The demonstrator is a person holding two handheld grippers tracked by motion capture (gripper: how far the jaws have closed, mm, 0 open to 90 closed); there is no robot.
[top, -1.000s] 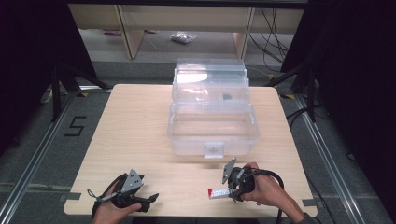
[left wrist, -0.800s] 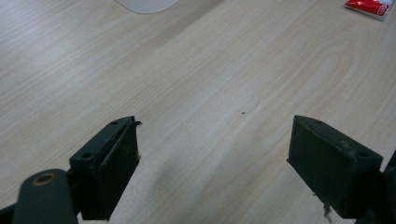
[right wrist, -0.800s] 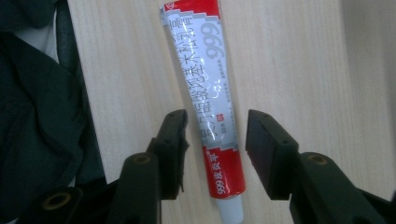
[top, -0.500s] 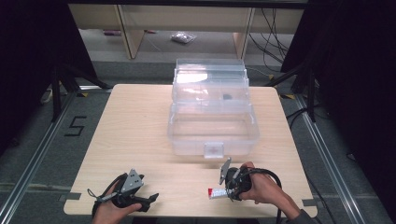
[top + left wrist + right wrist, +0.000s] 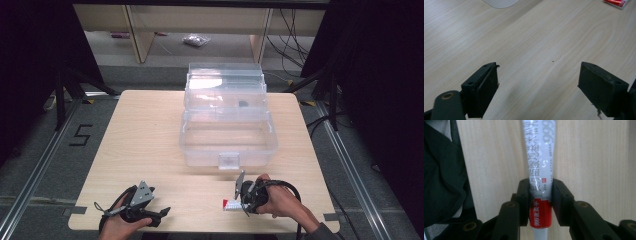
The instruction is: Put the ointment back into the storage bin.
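A white tube with a red band (image 5: 540,157) lies on the wooden table (image 5: 150,140) near its front edge. My right gripper (image 5: 540,187) is shut on it, the pads pressing both sides just above the red band; its jaws have just been closing with the tube between them. In the high view the tube (image 5: 230,204) sticks out to the left of the right gripper (image 5: 243,198). My left gripper (image 5: 161,213) rests at the front left, and in its own view its jaws (image 5: 537,82) stand open over bare wood. The tube's red end (image 5: 616,2) shows far off there.
A clear plastic box (image 5: 227,135) with its lid raised stands at the middle of the table, just beyond the right gripper. Its rounded corner (image 5: 500,2) shows in the left gripper view. A dark sleeve (image 5: 444,175) lies left of the right gripper's jaws.
The right gripper's jaws have closed onto the tube, and the hand has edged slightly left. The left gripper and the box have stayed where they were.
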